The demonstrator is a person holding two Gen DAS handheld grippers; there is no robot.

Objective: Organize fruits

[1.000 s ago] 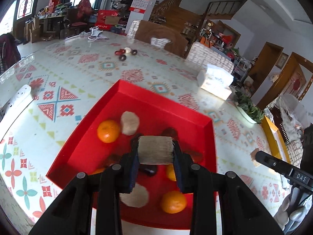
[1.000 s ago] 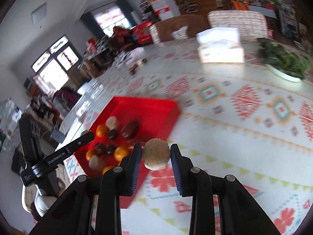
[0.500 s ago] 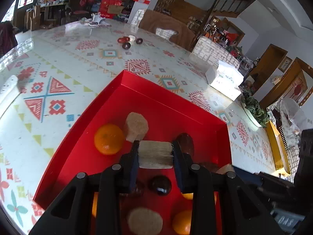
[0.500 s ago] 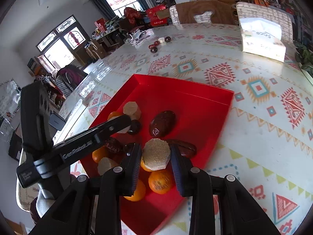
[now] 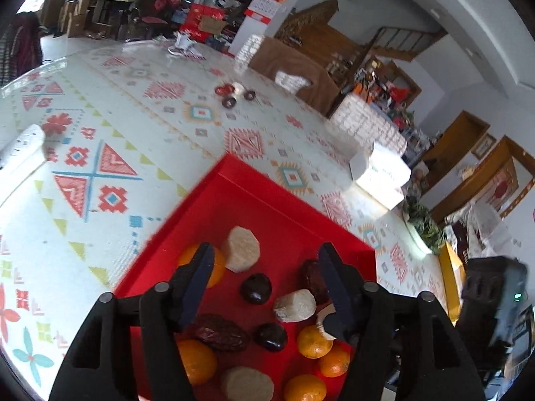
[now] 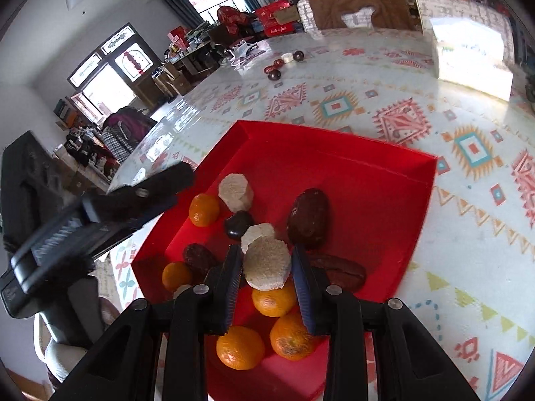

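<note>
**Right wrist view: red tray filling with fruit**

The red tray (image 6: pixel 384 173) is sitting on the patterned table (image 6: pixel 468 234), holding five oranges, dark dates lying flat, and pale chunks. The right gripper (image 6: pixel 266 272) is clenching a pale round chunk (image 6: pixel 266 262) above it. The left gripper (image 5: pixel 264 277) has just been opening, nothing between its jaws.
</note>
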